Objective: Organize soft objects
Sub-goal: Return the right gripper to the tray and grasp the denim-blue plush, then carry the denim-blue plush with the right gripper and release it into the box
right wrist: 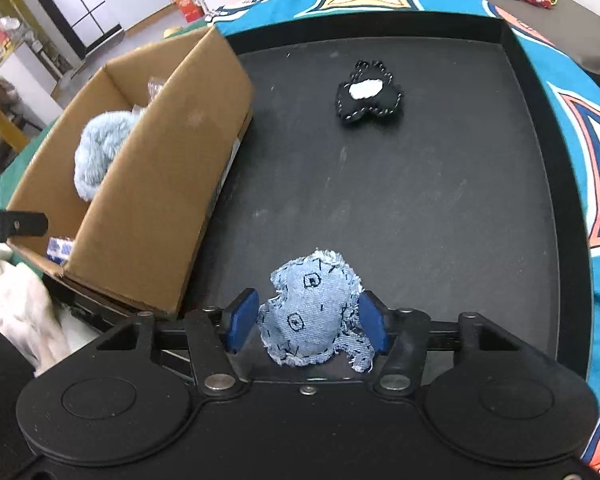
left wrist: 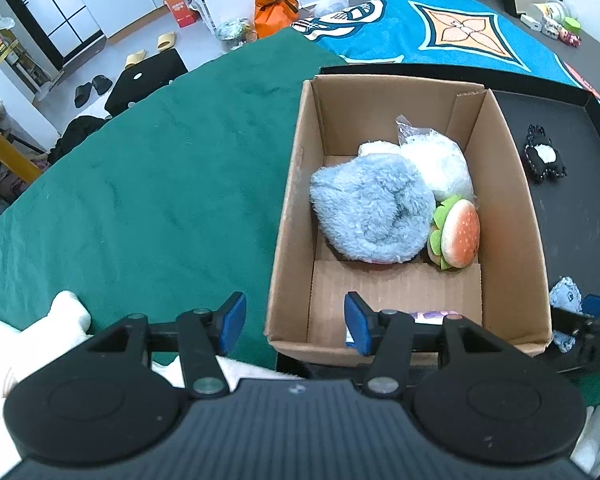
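Observation:
A cardboard box (left wrist: 292,216) holds a fluffy light-blue plush (left wrist: 372,216), a white plush in plastic wrap (left wrist: 440,164) and a burger plush (left wrist: 458,236). My left gripper (left wrist: 296,324) is open and empty, above the box's near left corner. In the right wrist view my right gripper (right wrist: 308,324) is shut on a denim stuffed toy (right wrist: 312,312), just above the black tray (right wrist: 420,208). A black stuffed toy with a white patch (right wrist: 368,94) lies far on the tray; it also shows in the left wrist view (left wrist: 544,156). The box (right wrist: 160,184) stands left of my right gripper.
A green cloth (left wrist: 140,184) covers the surface left of the box. A teal patterned blanket (left wrist: 440,28) lies behind the tray. White fabric (right wrist: 16,300) lies at the near left. Small items (left wrist: 556,20) sit at the far right; bags and slippers lie on the floor.

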A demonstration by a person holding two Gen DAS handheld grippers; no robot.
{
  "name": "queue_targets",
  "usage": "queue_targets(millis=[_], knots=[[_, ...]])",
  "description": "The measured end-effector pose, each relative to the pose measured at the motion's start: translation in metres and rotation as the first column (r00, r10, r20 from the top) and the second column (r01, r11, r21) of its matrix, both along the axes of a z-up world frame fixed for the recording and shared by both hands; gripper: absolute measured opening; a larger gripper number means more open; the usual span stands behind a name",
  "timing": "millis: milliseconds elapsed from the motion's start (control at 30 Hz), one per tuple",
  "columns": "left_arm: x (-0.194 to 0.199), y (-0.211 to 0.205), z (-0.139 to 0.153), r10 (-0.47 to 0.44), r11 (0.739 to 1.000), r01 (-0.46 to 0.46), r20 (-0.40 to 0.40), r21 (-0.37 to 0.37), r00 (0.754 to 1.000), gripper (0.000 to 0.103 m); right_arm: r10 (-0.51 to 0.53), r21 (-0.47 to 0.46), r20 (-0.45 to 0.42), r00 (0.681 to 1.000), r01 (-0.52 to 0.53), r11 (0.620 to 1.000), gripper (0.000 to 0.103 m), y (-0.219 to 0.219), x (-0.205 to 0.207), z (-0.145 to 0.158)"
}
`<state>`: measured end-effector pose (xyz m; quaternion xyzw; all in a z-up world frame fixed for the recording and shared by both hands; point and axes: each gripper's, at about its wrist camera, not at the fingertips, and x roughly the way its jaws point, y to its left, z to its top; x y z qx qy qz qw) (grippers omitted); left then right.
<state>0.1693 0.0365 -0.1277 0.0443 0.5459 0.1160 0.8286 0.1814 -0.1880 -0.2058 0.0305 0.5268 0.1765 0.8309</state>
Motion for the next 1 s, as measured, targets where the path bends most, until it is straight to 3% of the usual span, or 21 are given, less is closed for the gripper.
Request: queue_targets(millis=[67,200,1000], knots=[[0.001,-0.002,0.000,-0.004,1.000,0.004,-0.006,0.007,1.000,0.053,0.007,-0.022,0.016,1.000,-0.006,1.000,0.036,0.001,-0.001,0.002],[0.004,-0.005,0.003,-0.007,1.000,0.007,0.003,0.019,1.000,0.053,-0.008,-0.021,0.017,1.000,0.008,1.000,0.032,-0.005,-0.003,0.005],[-0.015,-0.002,0.019,0.008,1.000,-0.009,0.038,0.016,0.999,0.054,-0.101,-0.002,0.186,0.977,0.103,0.995,0.031,-0.021,-0.004,0.065]])
